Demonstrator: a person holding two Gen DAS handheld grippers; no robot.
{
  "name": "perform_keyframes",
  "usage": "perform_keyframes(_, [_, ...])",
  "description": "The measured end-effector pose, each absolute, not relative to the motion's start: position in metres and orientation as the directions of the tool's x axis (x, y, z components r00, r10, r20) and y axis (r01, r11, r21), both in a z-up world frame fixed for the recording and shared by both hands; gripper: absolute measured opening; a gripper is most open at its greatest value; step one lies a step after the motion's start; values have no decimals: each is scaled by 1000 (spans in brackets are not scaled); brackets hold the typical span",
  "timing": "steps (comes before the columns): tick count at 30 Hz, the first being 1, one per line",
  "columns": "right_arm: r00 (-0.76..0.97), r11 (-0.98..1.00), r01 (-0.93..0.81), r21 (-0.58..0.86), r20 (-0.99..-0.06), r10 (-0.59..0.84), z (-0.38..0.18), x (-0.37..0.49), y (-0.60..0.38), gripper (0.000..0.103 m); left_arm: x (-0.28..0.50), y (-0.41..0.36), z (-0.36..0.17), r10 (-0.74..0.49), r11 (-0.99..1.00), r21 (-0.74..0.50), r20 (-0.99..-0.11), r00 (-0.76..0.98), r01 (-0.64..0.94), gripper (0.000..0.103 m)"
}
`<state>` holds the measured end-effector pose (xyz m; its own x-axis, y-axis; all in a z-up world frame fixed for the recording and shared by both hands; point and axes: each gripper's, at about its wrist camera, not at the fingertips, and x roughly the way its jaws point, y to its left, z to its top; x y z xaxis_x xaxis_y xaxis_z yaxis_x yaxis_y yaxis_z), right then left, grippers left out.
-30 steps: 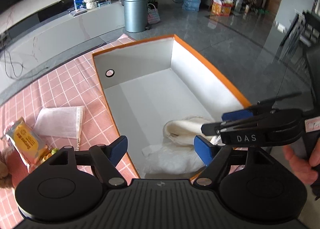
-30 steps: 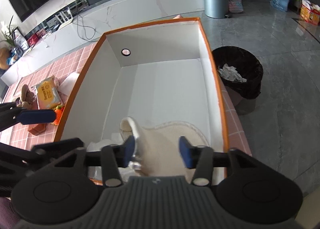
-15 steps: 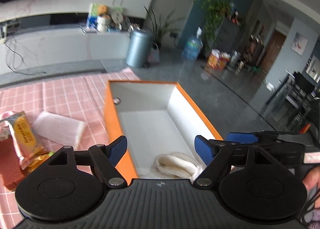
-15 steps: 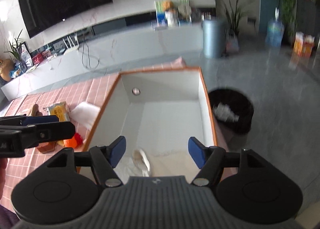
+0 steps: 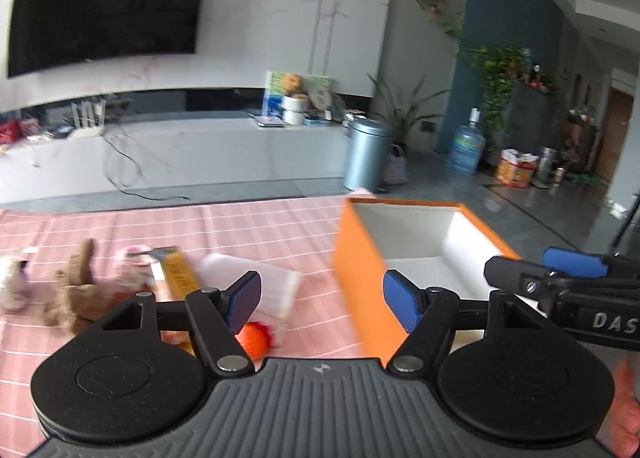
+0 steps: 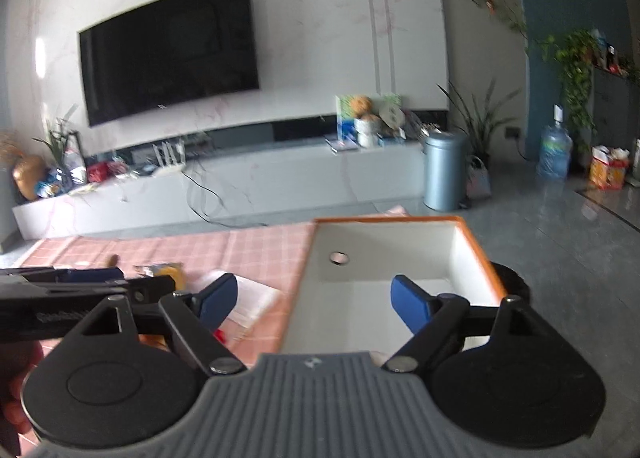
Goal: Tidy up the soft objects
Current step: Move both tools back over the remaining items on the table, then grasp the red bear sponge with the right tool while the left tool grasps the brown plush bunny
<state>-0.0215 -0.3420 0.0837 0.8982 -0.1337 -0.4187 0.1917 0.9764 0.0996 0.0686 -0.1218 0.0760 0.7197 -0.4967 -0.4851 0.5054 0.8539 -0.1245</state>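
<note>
The table (image 5: 248, 226), covered in a pink checked cloth, fills the lower half of both wrist views. At its right edge stands the orange box (image 5: 360, 270) with white inner walls; its far wall has a round hole (image 6: 339, 257), and the part of its floor that shows is bare white, the near part being hidden behind the tools.

The left tool (image 5: 320, 298) hangs over the table beside the box's left wall, its blue pads spread wide with nothing between them; its jaws have just closed a little. The right tool (image 6: 312, 300) hangs over the near left part of the box, also released and empty, its jaws having just been opening. Each tool shows at the edge of the other's view.

The soft things lie on the cloth left of the box, towards the near edge. Nearest the box is a pale translucent pouch (image 5: 264, 282), lying flat. Just beside it on the left is a yellow packet (image 5: 182, 272). Further left sits a brown plush toy (image 5: 76, 290), and beyond it, at the left border of the view, a pale plush toy (image 5: 14, 286), blurred. A small orange toy (image 5: 254, 340) lies at the near side of the pouch, partly behind the left tool's finger.
</note>
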Motion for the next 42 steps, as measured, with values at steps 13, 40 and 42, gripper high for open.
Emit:
perform_keyframes(13, [889, 995, 69, 77, -458, -26, 49, 11, -261, 83, 62, -36, 37, -393, 916, -149, -512, 764, 372, 66])
perform_keyframes(40, [755, 992, -107, 64, -645, 123, -17, 133, -187, 59, 152, 27, -7, -224, 969, -58, -626, 747, 241, 65])
perform_keyframes(42, [740, 990, -114, 79, -659, 138, -21, 145, -180, 57, 168, 28, -8, -207, 974, -65, -640, 740, 216, 66])
